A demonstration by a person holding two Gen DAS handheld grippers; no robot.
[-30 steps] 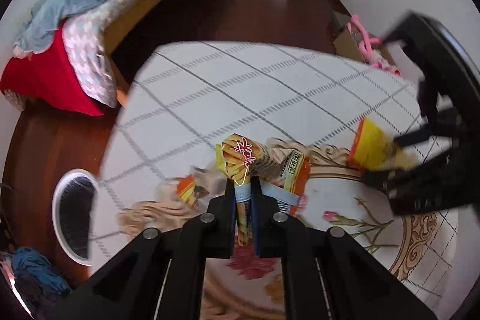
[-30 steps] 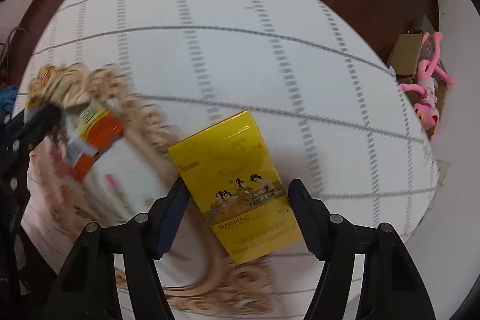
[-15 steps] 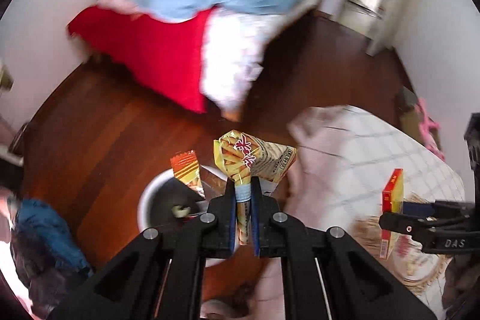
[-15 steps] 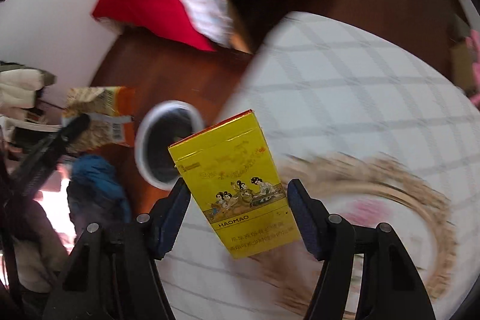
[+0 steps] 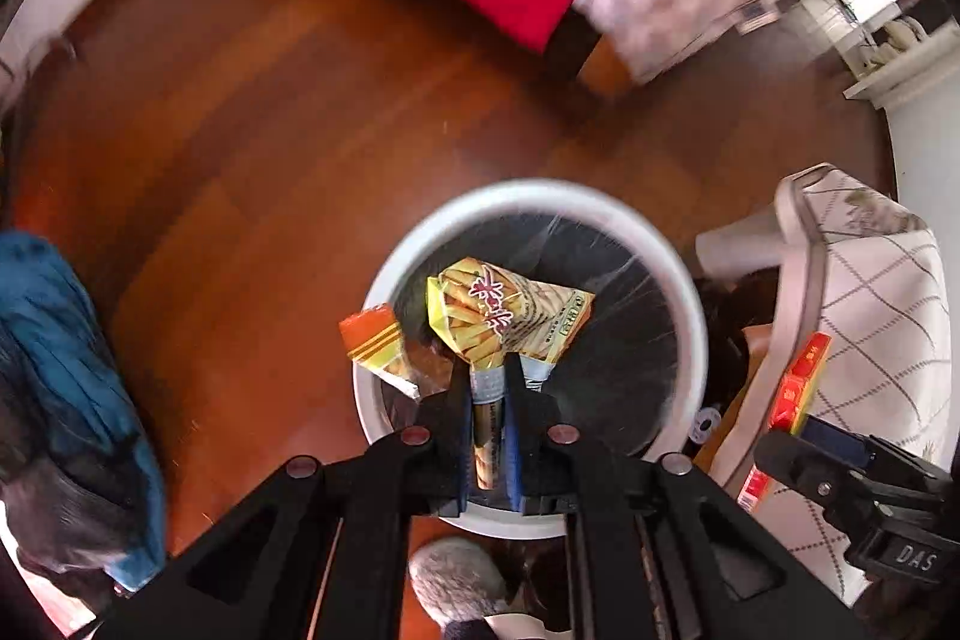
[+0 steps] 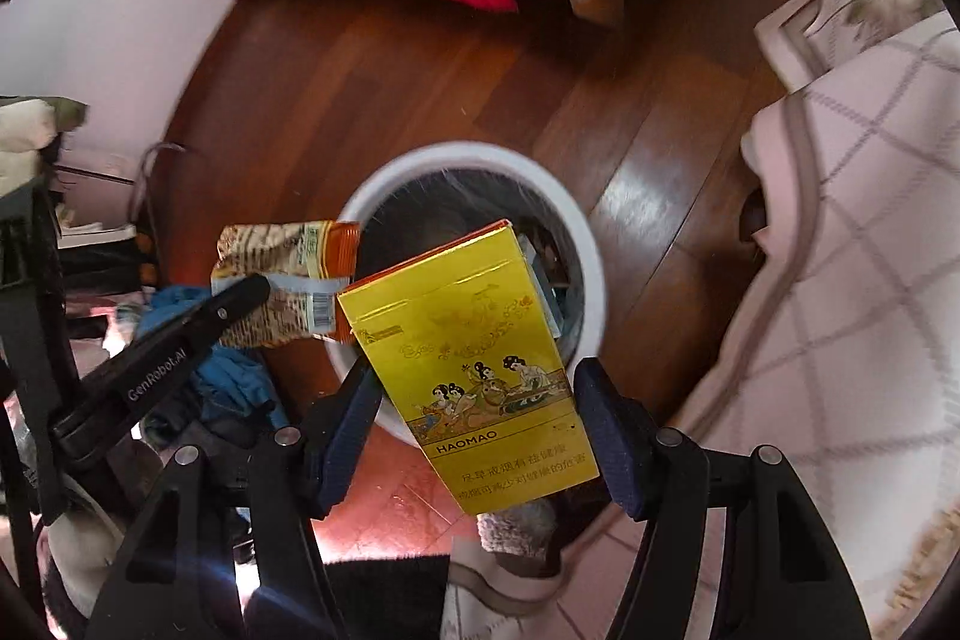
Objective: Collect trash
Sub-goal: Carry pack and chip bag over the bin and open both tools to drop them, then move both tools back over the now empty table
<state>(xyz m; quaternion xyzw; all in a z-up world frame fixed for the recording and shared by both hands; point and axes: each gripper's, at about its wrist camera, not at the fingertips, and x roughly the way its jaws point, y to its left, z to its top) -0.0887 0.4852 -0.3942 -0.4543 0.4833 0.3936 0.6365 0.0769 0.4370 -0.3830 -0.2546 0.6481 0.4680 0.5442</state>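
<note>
Both hands poised over the bin, ready to drop the trash.

The left tongs (image 5: pixel 489 400) are pinched nearly closed on a crumpled snack wrapper (image 5: pixel 510 310), which hangs directly over the mouth of the white-rimmed bin (image 5: pixel 690 316) on the wooden floor. The right tongs (image 6: pixel 477 412) stand about half open, clamping a yellow cigarette box (image 6: pixel 474 370) by its sides above the near rim of the bin (image 6: pixel 591 244), just off the corner of the cloth-covered worktop (image 6: pixel 870 220). To do this well, I judge each piece should be centred over the opening before release, the box nudged further in so it cannot catch the rim. Count: 2 tongs, 2 pieces of trash held, 1 bin.
</note>
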